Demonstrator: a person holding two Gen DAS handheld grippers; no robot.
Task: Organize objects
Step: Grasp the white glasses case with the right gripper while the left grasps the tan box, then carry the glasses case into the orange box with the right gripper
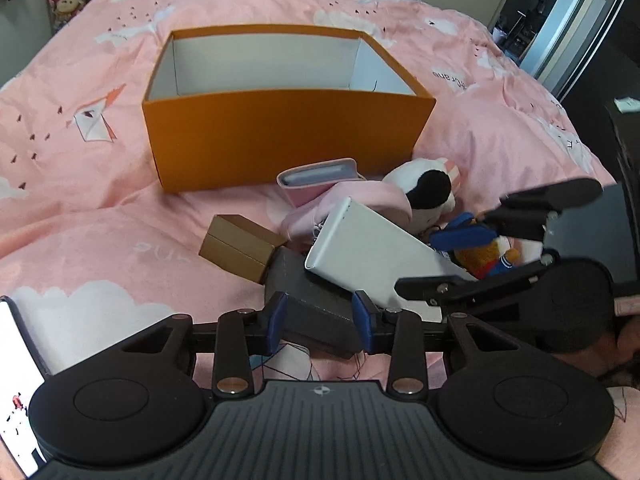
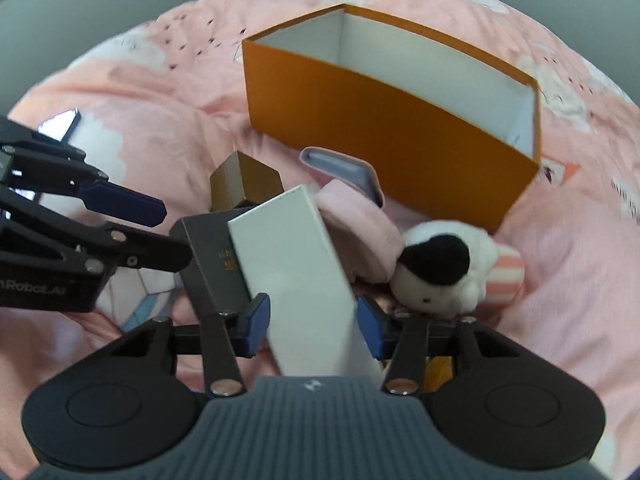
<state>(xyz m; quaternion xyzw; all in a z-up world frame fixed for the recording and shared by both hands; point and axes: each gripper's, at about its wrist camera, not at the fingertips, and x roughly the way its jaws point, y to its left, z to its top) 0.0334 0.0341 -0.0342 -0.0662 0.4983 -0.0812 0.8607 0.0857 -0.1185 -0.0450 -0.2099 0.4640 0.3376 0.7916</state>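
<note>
Bed [image 1: 100, 208]: pink cover printed with white clouds and small birds; it carries all items listed.

Orange box [image 1: 280, 136]: open-topped, white inside, standing upright at the middle of the bed; nothing can be seen inside it. The clutter lies on the near side of it.

Dark grey box [image 1: 316, 312]: flat, lying on the cover nearest the left tool. The left tool [image 1: 320, 322] straddles its near end, 1 blue pad on each side. Whether the pads press on it cannot be told.

White box [image 2: 304, 272]: long and flat, resting tilted across the dark grey box. The right tool [image 2: 312, 324] has its 2 blue pads on either side of this box's lower part; contact cannot be judged, so whether it grips cannot be told.

Gold box [image 1: 240, 250]: small, just beside the far left corner of the dark grey box.

Pink case [image 1: 320, 178]: holding a grey slab, close against the orange box's near wall.

Pink cloth [image 2: 360, 232]: bunched between the pink case and the white box.

Plush toy [image 2: 444, 264]: white with a black patch and a pink-striped part, to the right of the white box.

2nd plush toy [image 1: 486, 254]: orange and blue, partly hidden behind the right tool in the left wrist view.
</note>
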